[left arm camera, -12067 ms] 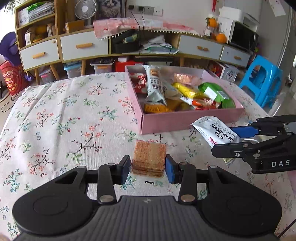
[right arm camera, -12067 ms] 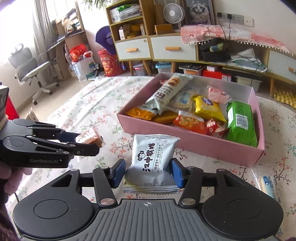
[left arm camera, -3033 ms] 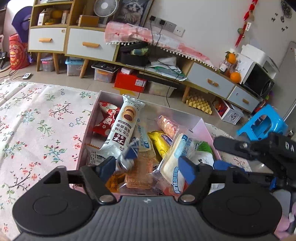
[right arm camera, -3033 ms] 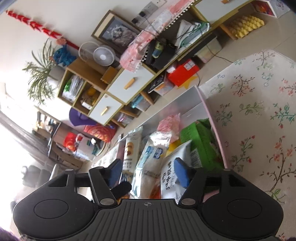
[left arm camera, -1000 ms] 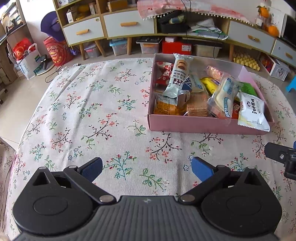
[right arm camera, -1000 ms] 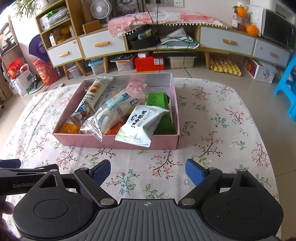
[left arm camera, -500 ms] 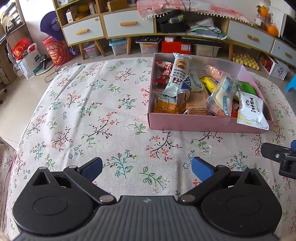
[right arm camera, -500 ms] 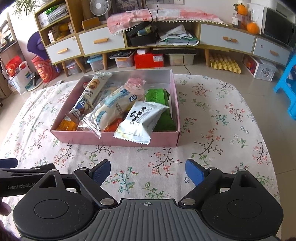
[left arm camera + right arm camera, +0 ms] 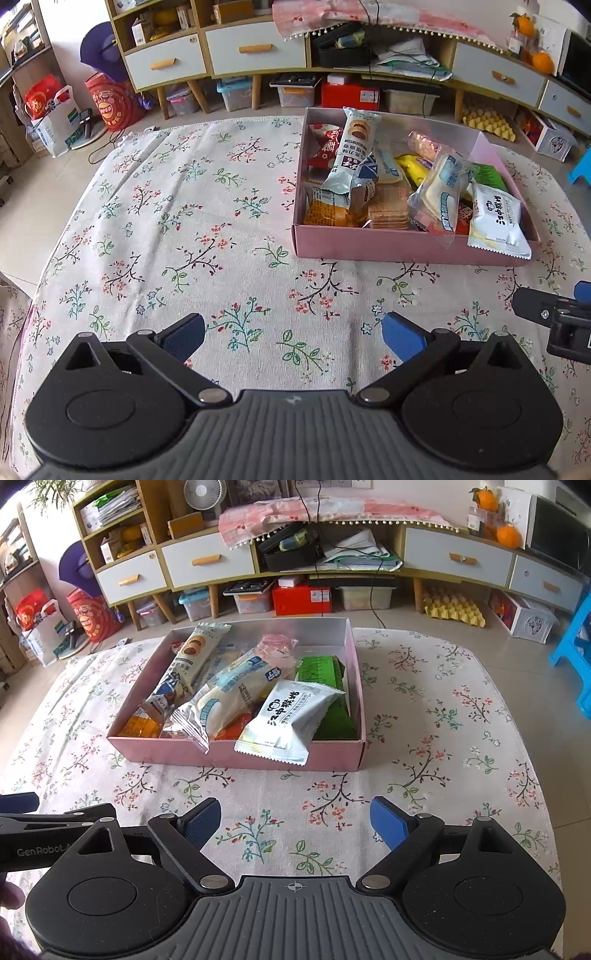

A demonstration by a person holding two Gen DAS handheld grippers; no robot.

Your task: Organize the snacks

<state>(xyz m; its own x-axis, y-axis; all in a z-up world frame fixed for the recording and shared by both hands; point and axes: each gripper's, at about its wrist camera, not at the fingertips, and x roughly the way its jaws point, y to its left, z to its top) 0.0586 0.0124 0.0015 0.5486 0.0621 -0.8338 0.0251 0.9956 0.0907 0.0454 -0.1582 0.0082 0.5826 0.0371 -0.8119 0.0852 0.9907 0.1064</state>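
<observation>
Beyond both my claws, the pink box [image 9: 236, 755] sits packed with snacks on the floral tabletop [image 9: 184, 229], a white packet [image 9: 288, 720] drooping over its near wall beside a green pack [image 9: 325, 686]. My right claw [image 9: 295, 821] hangs released and empty above bare cloth, well short of the box. My left claw [image 9: 293, 334] is likewise spread wide and empty, the box ahead and to its right.

Bare tablecloth [image 9: 207, 229] before pink box [image 9: 406, 247]
</observation>
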